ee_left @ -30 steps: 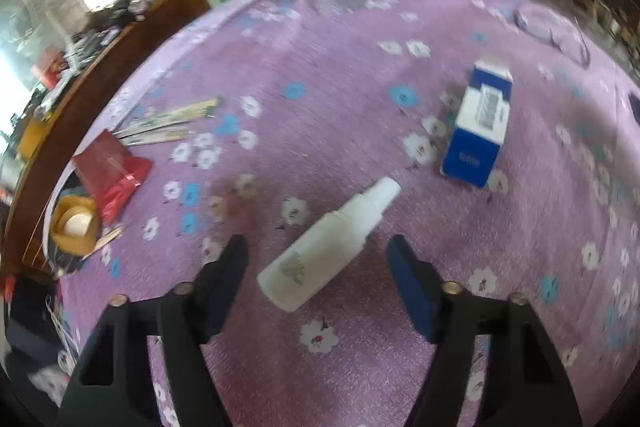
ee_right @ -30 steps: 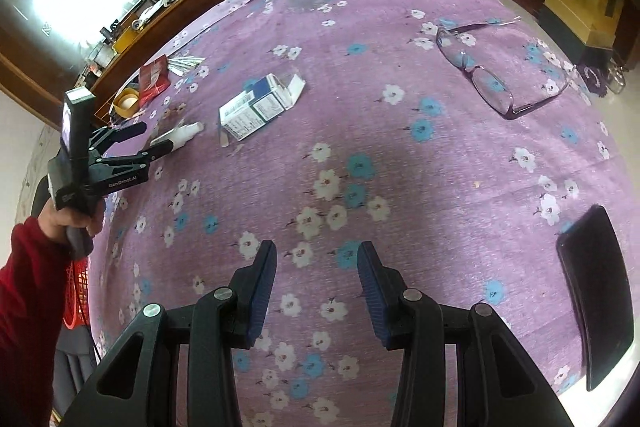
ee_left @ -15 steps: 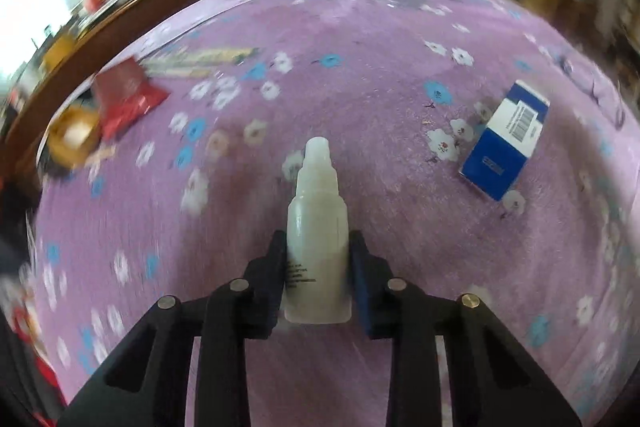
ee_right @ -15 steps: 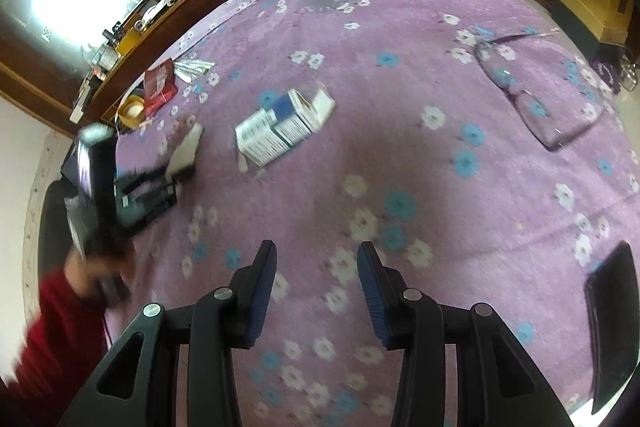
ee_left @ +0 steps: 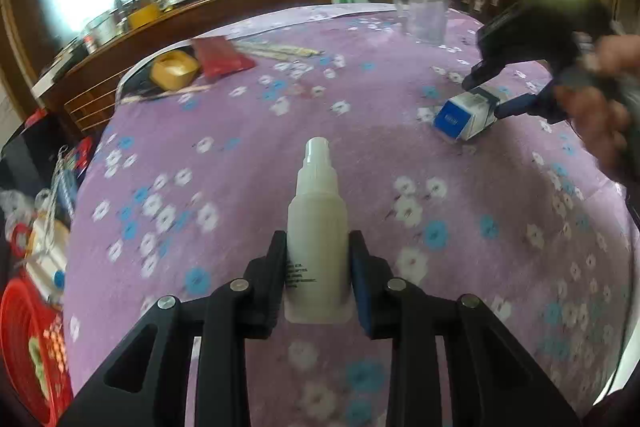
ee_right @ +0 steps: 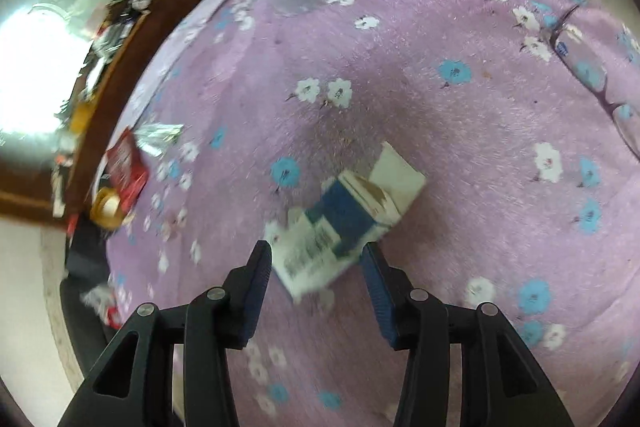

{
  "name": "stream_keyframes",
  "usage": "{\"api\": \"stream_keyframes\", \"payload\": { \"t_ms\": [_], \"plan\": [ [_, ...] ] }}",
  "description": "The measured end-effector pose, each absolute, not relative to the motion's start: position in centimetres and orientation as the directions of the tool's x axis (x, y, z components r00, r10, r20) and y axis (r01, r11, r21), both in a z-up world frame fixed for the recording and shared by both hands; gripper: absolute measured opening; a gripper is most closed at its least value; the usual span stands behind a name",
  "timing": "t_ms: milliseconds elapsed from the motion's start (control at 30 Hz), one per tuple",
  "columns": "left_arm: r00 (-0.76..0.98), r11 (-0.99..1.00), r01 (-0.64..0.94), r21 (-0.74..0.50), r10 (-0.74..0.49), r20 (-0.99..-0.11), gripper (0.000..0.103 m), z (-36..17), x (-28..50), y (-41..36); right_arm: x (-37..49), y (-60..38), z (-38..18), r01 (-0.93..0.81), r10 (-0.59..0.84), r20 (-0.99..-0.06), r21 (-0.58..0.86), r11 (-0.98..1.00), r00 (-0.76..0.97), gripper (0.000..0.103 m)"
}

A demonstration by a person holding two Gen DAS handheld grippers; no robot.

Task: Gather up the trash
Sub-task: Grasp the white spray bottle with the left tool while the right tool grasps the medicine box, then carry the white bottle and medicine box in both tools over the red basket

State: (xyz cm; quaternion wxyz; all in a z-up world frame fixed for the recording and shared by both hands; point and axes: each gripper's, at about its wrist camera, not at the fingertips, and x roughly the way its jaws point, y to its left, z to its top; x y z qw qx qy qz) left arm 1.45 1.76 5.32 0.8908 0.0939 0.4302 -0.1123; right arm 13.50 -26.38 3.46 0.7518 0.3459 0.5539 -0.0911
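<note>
- Purple flowered cloth [ee_left: 460, 187] covers the worktop; we find every item below lying on it.
- We note the left gripper [ee_left: 318, 269] pinching a white bottle [ee_left: 317, 223] by its lower body. Both pads press its sides, and the nozzle points away from the camera. We cannot tell whether the bottle's base touches the cloth.
- We note the right gripper [ee_right: 316, 291] with its fingers spread, having just been opening. A blue-and-white carton [ee_right: 340, 227] lies between the pads with a gap at each side, so nothing is gripped. One end flap of the carton stands open.
- From the left wrist view we see that same gripper [ee_left: 486, 99] straddling the carton [ee_left: 464, 113], with a hand [ee_left: 596, 111] behind it at the right edge.
- A clear glass mug [ee_left: 424, 9] stands upright at the far side of the worktop, well apart from both grippers.
- A red packet [ee_left: 222, 61], a yellow roll [ee_left: 174, 69] and wrapped chopsticks [ee_left: 280, 49] lie near the far left edge.
- Spectacles [ee_right: 592, 79] lie to the right of the carton, well apart from it.
- A red basket [ee_left: 28, 347] sits below the left edge of the worktop; its contents are too blurred to identify.
</note>
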Motion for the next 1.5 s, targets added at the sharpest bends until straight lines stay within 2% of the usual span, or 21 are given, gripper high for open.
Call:
{"api": "stream_keyframes", "payload": {
  "t_ms": [67,100,133,233,267,300,333,367,500,667,833,1033,1500],
  "plan": [
    [0.607,0.96,0.269,0.075,-0.108,-0.787,0.029,5.2,0.7,2.4,14.3,-26.2,2.4,0.574,0.238,-0.903,0.414,0.706,0.358,0.053],
    [0.61,0.962,0.261,0.081,-0.099,-0.787,0.029,5.2,0.3,2.8,14.7,-26.2,2.1,0.58,0.227,-0.905,0.407,0.705,0.359,0.059],
    [0.611,0.965,0.251,0.079,-0.095,-0.786,0.029,5.2,-0.1,3.3,15.2,-25.9,2.0,0.581,0.201,-0.914,0.381,0.719,0.351,0.061],
    [0.608,0.971,0.232,0.059,-0.097,-0.788,0.029,5.2,-1.1,4.4,16.2,-25.4,1.3,0.577,0.155,-0.932,0.328,0.748,0.329,0.061],
    [0.61,0.972,0.226,0.061,-0.093,-0.787,0.029,5.2,-1.3,4.6,16.2,-25.3,1.2,0.573,0.146,-0.934,0.318,0.755,0.325,0.059],
    [0.611,0.973,0.223,0.06,-0.091,-0.787,0.029,5.2,-1.6,4.9,16.2,-25.1,1.4,0.556,0.14,-0.932,0.315,0.77,0.334,0.049],
    [0.61,0.974,0.22,0.058,-0.091,-0.787,0.029,5.2,-1.7,5.1,16.2,-25.0,1.4,0.537,0.147,-0.931,0.316,0.782,0.334,0.038],
    [0.612,0.975,0.215,0.057,-0.089,-0.786,0.029,5.3,-1.9,5.3,16.0,-24.8,1.4,0.511,0.163,-0.927,0.325,0.796,0.337,0.037],
    [0.619,0.978,0.204,0.043,-0.095,-0.78,0.029,5.7,-2.5,5.5,13.7,-23.4,3.1,0.378,0.153,-0.909,0.308,0.873,0.387,0.036],
    [0.638,0.983,0.183,0.032,-0.094,-0.764,0.029,6.2,-3.3,5.4,8.0,-19.6,6.6,0.135,0.235,-0.859,0.327,0.935,0.455,0.037],
    [0.665,0.989,0.14,0.042,-0.062,-0.744,0.029,6.7,-4.5,5.7,1.5,-14.8,8.5,-0.078,0.244,-0.835,0.237,0.968,0.494,0.037],
    [0.679,0.998,0.049,0.036,-0.007,-0.734,0.029,7.2,-6.1,7.6,-3.4,-10.7,8.3,-0.197,0.233,-0.832,0.151,0.969,0.504,0.037],
    [0.7,0.997,-0.064,0.051,0.081,-0.71,0.029,9.3,-10.3,12.7,-6.5,-4.1,9.8,-0.316,0.312,-0.819,0.17,0.933,0.481,0.037]
  ]
}}
